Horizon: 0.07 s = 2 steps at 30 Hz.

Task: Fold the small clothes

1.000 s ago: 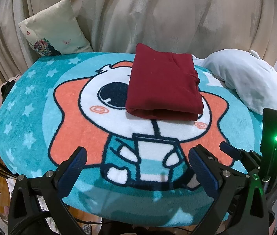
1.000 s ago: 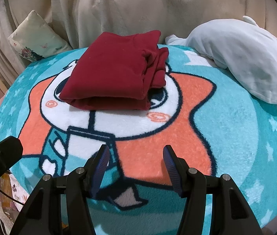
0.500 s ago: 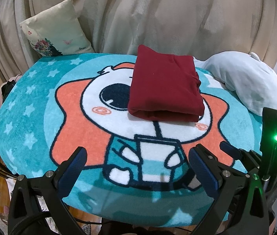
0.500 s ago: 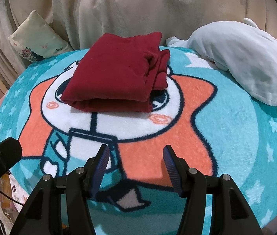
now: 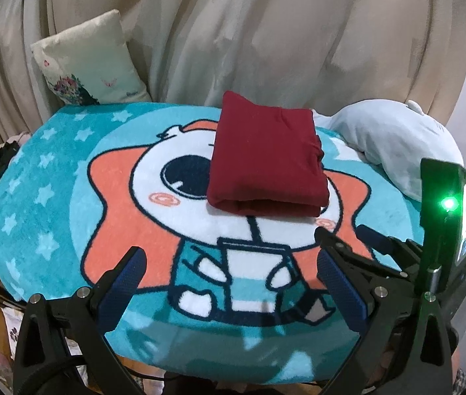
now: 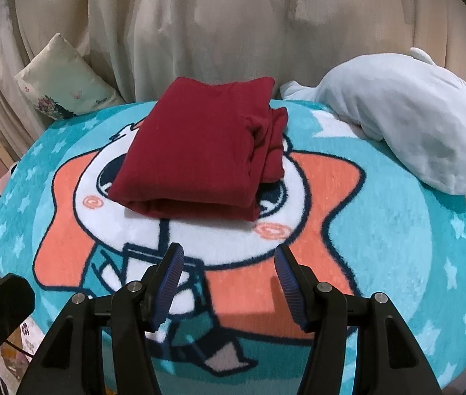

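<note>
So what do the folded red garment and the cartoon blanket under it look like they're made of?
Folded red garment: looks like a soft matte knit, perhaps cotton jersey; faint ribbing, thick rounded folds, no sheen.
Cartoon blanket: plush fleece, probably synthetic; fuzzy pile blurs the printed outlines.

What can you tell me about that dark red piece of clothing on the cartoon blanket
The dark red garment is folded into a thick, roughly rectangular bundle of soft, matte fabric. Its rounded fold faces the cameras; looser stacked layers bunch along its right edge. It lies flat on the blanket, over the cartoon figure's white face, covering part of one dark eye. Neither the left gripper nor the right gripper touches it; both are open, short of it.
</note>
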Tool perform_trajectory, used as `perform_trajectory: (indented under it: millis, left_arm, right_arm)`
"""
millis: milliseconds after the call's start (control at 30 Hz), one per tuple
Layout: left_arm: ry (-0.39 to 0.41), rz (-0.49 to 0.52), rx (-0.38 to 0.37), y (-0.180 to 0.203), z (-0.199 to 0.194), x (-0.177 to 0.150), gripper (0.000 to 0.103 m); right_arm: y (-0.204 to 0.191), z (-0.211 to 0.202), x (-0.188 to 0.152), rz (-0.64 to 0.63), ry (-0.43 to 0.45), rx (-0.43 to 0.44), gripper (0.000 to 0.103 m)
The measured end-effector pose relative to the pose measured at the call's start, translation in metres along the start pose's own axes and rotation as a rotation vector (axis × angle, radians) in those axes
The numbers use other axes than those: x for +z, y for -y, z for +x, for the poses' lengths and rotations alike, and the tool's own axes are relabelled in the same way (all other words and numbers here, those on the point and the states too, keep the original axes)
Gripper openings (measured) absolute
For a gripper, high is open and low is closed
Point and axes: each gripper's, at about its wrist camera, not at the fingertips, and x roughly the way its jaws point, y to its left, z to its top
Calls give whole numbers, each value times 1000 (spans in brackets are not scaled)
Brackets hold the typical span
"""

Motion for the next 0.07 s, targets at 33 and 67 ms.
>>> perform_trajectory:
  millis: [33, 67]
  left_arm:
    - [4, 2, 3, 0, -1, 1, 103]
    - [12, 3, 12, 0, -3, 1, 103]
  right_arm:
    - [-2, 0, -1, -5, 0, 4, 62]
    - [-3, 0, -2, -10, -2, 5, 62]
